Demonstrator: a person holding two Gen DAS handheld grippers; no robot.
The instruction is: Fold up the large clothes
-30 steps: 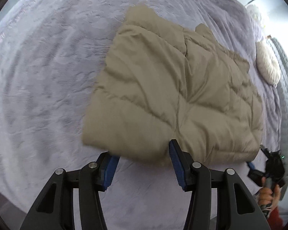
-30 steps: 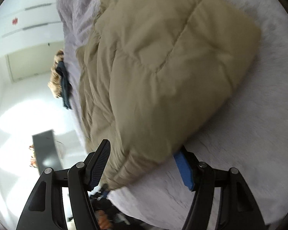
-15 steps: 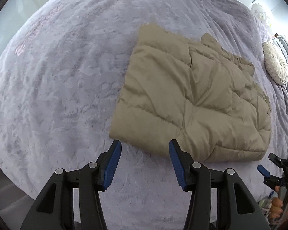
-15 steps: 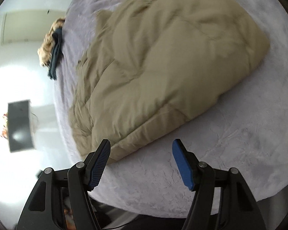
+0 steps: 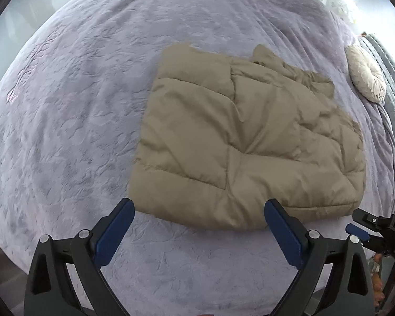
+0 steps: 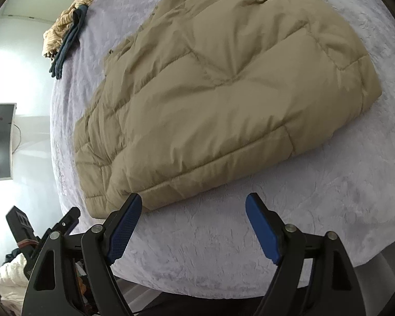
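A tan quilted puffer jacket (image 5: 245,142) lies folded in a rough rectangle on the lavender bedspread (image 5: 65,110). My left gripper (image 5: 198,227) hovers over the jacket's near edge, its jaws opening wide and the blue pads touching nothing. In the right wrist view the same jacket (image 6: 223,84) fills the upper middle. My right gripper (image 6: 193,223) hangs above the bare bedspread (image 6: 329,197) just in front of the jacket's hem, its jaws also opening and with nothing between them. The right gripper (image 5: 366,227) also shows at the right edge of the left wrist view, in a person's hand.
A round cream cushion (image 5: 366,75) lies at the far right of the bed. A pile of striped and dark clothes (image 6: 65,26) sits at the bed's far corner. A dark screen (image 6: 0,142) hangs on the wall. The bed's edge runs close below both grippers.
Both grippers had the jacket's near edge between their jaws a second ago. They have let it go, pulled back and up, and their jaws have widened. The jacket now rests flat.
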